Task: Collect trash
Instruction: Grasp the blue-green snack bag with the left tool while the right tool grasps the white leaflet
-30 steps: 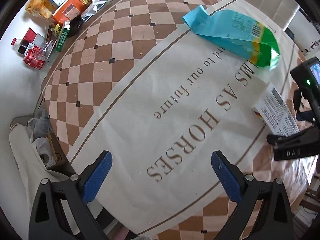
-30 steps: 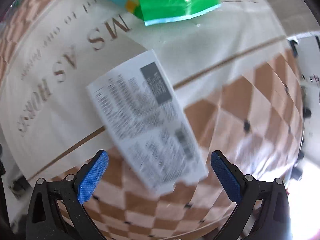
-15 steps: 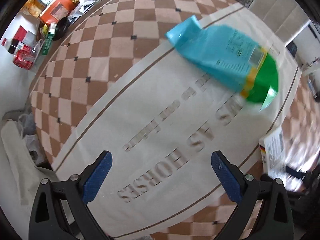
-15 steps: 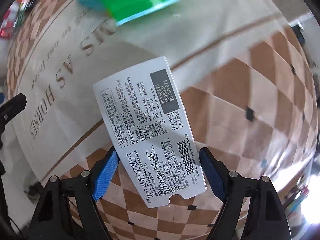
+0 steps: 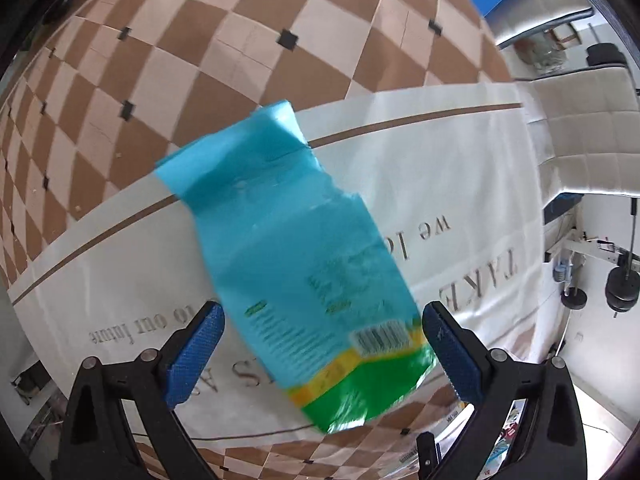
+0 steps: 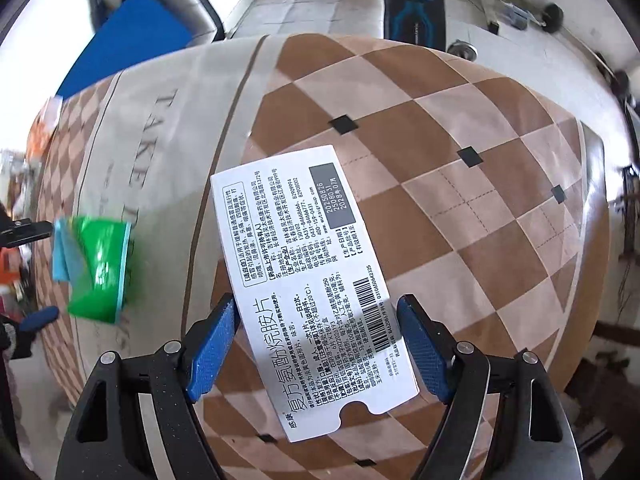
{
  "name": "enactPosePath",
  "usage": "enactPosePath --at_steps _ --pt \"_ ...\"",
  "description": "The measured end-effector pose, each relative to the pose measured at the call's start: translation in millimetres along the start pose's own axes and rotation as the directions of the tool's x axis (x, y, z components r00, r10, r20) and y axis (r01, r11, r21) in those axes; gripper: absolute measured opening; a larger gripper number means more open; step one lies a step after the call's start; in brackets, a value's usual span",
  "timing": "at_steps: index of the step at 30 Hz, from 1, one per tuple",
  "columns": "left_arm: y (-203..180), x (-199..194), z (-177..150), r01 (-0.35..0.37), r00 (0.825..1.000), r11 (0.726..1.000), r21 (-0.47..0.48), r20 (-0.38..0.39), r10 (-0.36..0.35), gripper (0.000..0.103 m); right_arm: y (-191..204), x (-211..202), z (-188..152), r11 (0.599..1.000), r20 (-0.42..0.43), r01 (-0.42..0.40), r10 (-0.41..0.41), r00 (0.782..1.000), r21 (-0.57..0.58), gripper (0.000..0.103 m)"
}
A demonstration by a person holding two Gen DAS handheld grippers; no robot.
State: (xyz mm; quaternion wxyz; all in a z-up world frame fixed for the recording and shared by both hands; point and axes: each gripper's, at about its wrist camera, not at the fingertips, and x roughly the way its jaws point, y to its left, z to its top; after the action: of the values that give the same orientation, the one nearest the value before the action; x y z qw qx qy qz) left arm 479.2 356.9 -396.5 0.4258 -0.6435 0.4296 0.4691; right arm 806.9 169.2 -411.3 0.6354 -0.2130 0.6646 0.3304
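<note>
Medicine box (image 6: 308, 284) pinched in right claw (image 6: 320, 344) above tablecloth (image 6: 460, 216).

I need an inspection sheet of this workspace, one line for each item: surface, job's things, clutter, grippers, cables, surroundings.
Surface: table under a brown-and-beige checked cloth with a cream lettered runner.
Job's things: white medicine box, clamped at its sides; blue-green snack bag over the runner, blurred.
Clutter: blurred orange packets at the far edge.
Grippers: right hand-held gripper has just been closing and is shut on the box between its pads; left hand-held gripper is open, astride the bag.
Cables: nothing seen on the table.
Surroundings: cream chair, blue panel, weight plates.
</note>
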Motion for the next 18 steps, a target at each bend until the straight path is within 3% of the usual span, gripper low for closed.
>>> enactPosePath --at_steps 4,6,8,9,13,16,17,18 --pt "-20 26 3 -0.128 0.992 0.981 0.147 -0.002 0.129 0.101 1 14 6 1.0 -0.018 -0.004 0.004 1.0 0.018 0.082" --pt "-24 29 -8 -0.154 0.988 0.956 0.249 0.04 0.149 0.101 -5 14 11 1.0 -0.018 -0.005 0.005 1.0 0.007 0.082" --pt "-28 27 -22 -0.18 0.983 0.914 0.365 0.098 0.155 0.098 -3 16 9 1.0 -0.017 -0.004 0.004 1.0 -0.006 0.082" --pt "-29 27 -30 -0.191 0.981 0.891 0.412 0.115 0.157 0.093 5 12 -3 1.0 -0.014 -0.004 0.004 1.0 -0.009 0.081" --pt "-33 20 -68 -0.271 0.96 0.755 0.597 0.228 0.164 0.069 1 14 -12 1.0 -0.008 -0.018 0.018 1.0 -0.015 0.081" --pt "-31 14 -95 -0.305 0.948 0.668 0.678 0.279 0.15 0.039 3 15 -19 0.999 0.002 -0.036 0.036 0.999 -0.01 0.081" --pt "-30 11 -104 -0.304 0.948 0.647 0.699 0.287 0.136 0.023 3 15 -18 0.999 0.007 -0.038 0.038 0.999 -0.013 0.081" --pt "-29 7 -111 -0.306 0.947 0.633 0.711 0.295 0.126 0.018 4 14 -19 0.999 0.013 -0.038 0.038 0.999 -0.016 0.081"
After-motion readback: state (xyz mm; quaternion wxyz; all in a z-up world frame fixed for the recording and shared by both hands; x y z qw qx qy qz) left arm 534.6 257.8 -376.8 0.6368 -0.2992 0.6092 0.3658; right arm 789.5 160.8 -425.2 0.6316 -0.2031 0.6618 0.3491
